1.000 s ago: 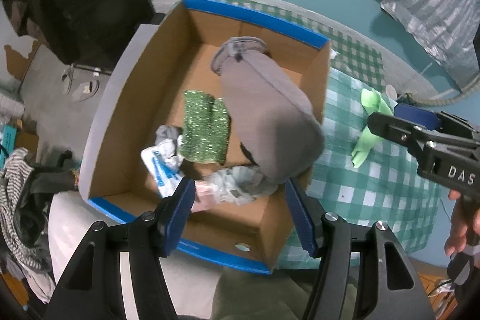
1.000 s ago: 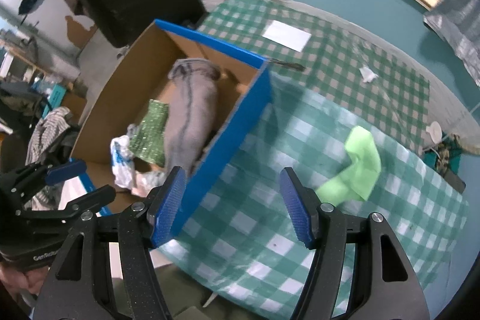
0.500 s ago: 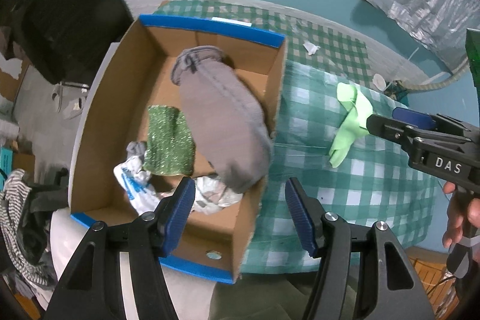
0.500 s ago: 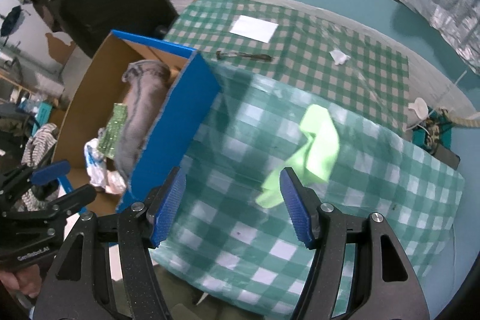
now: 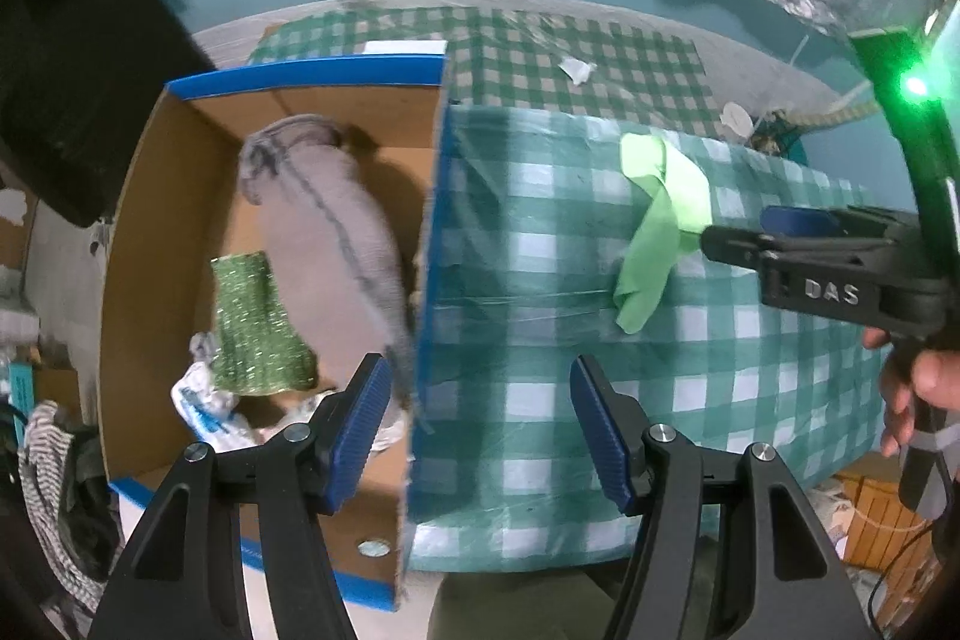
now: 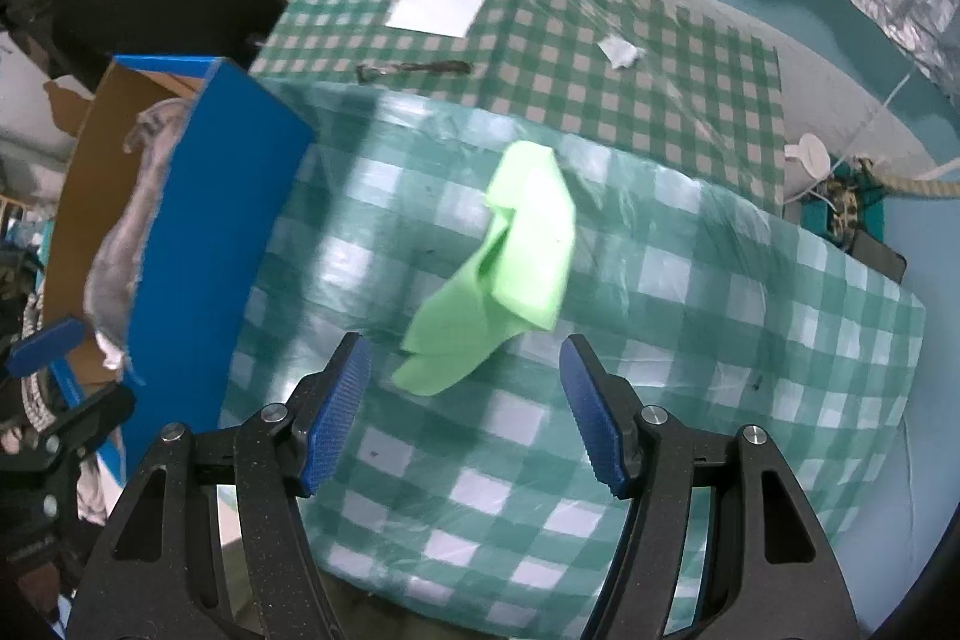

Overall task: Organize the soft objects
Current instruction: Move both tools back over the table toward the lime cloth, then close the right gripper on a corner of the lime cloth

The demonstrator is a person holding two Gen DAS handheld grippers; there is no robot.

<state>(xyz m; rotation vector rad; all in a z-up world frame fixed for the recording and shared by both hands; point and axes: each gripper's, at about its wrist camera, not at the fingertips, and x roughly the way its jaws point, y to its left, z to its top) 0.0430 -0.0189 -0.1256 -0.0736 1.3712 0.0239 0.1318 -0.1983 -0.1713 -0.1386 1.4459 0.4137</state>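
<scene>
We've got most soft stuff in the cardboard box [image 5: 150, 244] already; only the green cloth [image 6: 510, 268] remains, just ahead of our empty, open right gripper [image 6: 465, 406]. Left gripper [image 5: 474, 430] open too.

Cool, dim, bluish light is seen in both views. Pale glare is spread over the plastic-covered tabletop [image 6: 690, 280]. Motion blur softens the box [image 5: 429, 280] and green cloth [image 6: 510, 268]. Edges are bent by fisheye distortion and darkened; a green flare [image 5: 915, 86] is seen.
</scene>
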